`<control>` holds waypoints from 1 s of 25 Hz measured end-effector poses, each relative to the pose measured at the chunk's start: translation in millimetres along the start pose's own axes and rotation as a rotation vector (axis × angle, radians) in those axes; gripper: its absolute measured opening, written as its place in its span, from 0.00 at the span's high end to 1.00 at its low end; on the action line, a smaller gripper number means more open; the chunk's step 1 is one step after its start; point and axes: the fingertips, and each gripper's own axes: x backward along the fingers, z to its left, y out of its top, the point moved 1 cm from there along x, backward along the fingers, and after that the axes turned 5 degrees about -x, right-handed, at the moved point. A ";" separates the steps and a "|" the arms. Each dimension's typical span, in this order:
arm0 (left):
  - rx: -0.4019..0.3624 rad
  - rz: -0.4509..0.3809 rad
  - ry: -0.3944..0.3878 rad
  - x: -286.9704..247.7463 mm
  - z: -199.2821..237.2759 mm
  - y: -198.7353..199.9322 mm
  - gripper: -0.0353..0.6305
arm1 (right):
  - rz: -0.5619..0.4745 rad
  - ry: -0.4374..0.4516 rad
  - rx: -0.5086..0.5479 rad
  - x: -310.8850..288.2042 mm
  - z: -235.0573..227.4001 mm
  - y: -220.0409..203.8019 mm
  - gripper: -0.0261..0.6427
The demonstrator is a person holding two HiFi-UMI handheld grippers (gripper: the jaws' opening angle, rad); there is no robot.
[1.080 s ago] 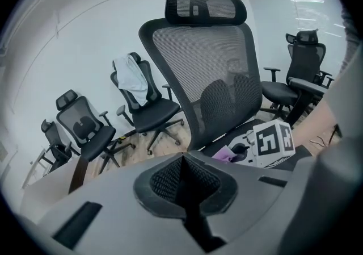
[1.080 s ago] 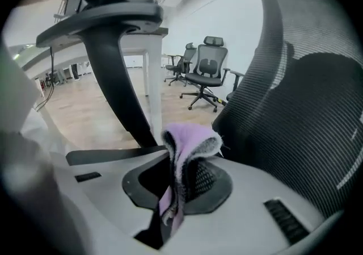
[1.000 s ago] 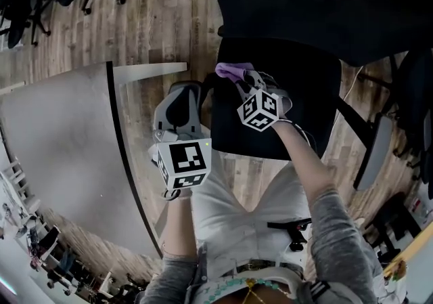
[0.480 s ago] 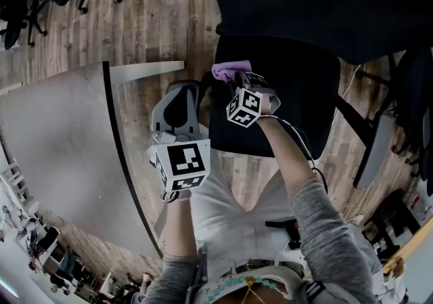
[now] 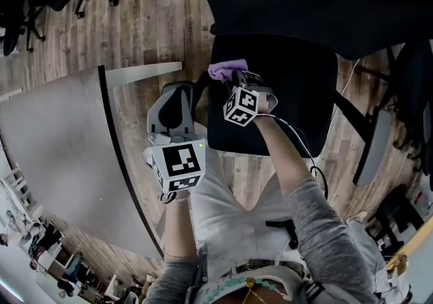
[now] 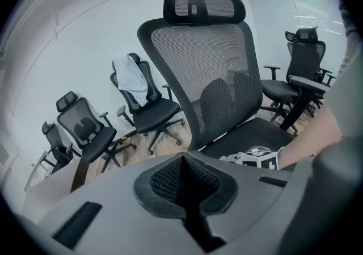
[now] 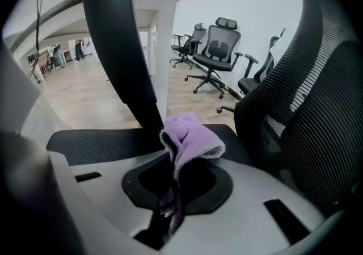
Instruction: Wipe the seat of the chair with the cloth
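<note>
- Head view: the right gripper (image 5: 237,79) reaches over the black seat (image 5: 291,93) of the chair and pinches the purple cloth (image 5: 226,69), which sits at the seat's far left corner. I cannot tell whether the cloth touches the mesh.
- Same view: the left gripper (image 5: 178,90) hangs over the wooden floor (image 5: 145,18), just left of the seat, between it and the pale table (image 5: 61,147).
- Left gripper view: the left gripper (image 6: 182,160) has its jaws pressed together with nothing between them. Beyond it stands the chair (image 6: 207,72) with its mesh back, and the right gripper's marker cube (image 6: 255,160) shows over the seat (image 6: 255,132). Other office chairs (image 6: 85,129) stand far left, one draped with a white garment (image 6: 129,75).
- Right gripper view: the right gripper (image 7: 170,191) is clamped on the cloth (image 7: 190,137), whose fluffy end sticks up above the jaws. The seat (image 7: 96,143) lies just beyond.
</note>
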 end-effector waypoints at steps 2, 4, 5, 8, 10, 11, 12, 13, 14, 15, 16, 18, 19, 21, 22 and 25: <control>-0.001 0.001 0.000 0.1 0.8 -0.6 0.94 | -0.001 -0.001 0.006 -0.3 0.5 0.0 0.89; -0.002 -0.002 0.001 0.1 1.6 0.0 0.94 | -0.002 0.000 0.003 -0.6 -0.2 0.6 0.89; -0.001 -0.002 0.000 0.1 1.3 0.2 0.94 | -0.001 0.000 0.001 -0.3 -0.4 -0.2 0.89; 0.000 -0.004 -0.004 0.1 1.1 0.6 0.94 | 0.008 -0.011 -0.002 1.3 -2.5 -5.9 0.89; -0.001 -0.007 -0.002 0.1 2.0 0.8 0.94 | 0.017 -0.017 -0.011 2.5 -4.7 -10.8 0.89; -0.002 -0.007 -0.001 0.1 2.2 0.9 0.94 | 0.022 -0.017 -0.017 3.2 -5.9 -13.8 0.89; -0.003 -0.006 0.001 0.0 2.3 1.0 0.94 | 0.026 -0.017 -0.022 4.0 -7.2 -17.0 0.89; -0.005 -0.004 0.002 -0.2 2.2 1.2 0.94 | 0.031 -0.017 -0.026 4.7 -8.5 -20.3 0.89; -0.007 -0.003 0.003 -0.5 2.1 1.4 0.94 | 0.035 -0.018 -0.029 5.4 -9.9 -23.6 0.89; -0.008 -0.003 0.003 -0.8 2.0 1.6 0.94 | 0.039 -0.019 -0.030 6.2 -11.3 -26.8 0.89; -0.008 -0.003 0.004 -1.1 2.0 1.8 0.94 | 0.043 -0.020 -0.032 7.1 -12.7 -29.9 0.89; -0.008 -0.004 0.003 -0.8 2.3 1.8 0.94 | 0.050 -0.021 -0.039 9.5 -14.7 -35.9 0.89; -0.008 -0.003 0.003 -0.5 2.8 1.7 0.94 | 0.053 -0.021 -0.044 10.6 -15.6 -38.6 0.89; -0.011 -0.002 0.006 0.1 3.8 1.3 0.94 | 0.061 -0.023 -0.054 12.1 -17.0 -43.4 0.89; -0.013 -0.001 0.009 0.2 4.1 1.0 0.94 | 0.064 -0.024 -0.057 12.6 -17.7 -45.9 0.89; -0.021 0.001 0.013 -0.1 4.1 0.0 0.94 | 0.076 -0.031 -0.064 14.9 -20.1 -53.7 0.89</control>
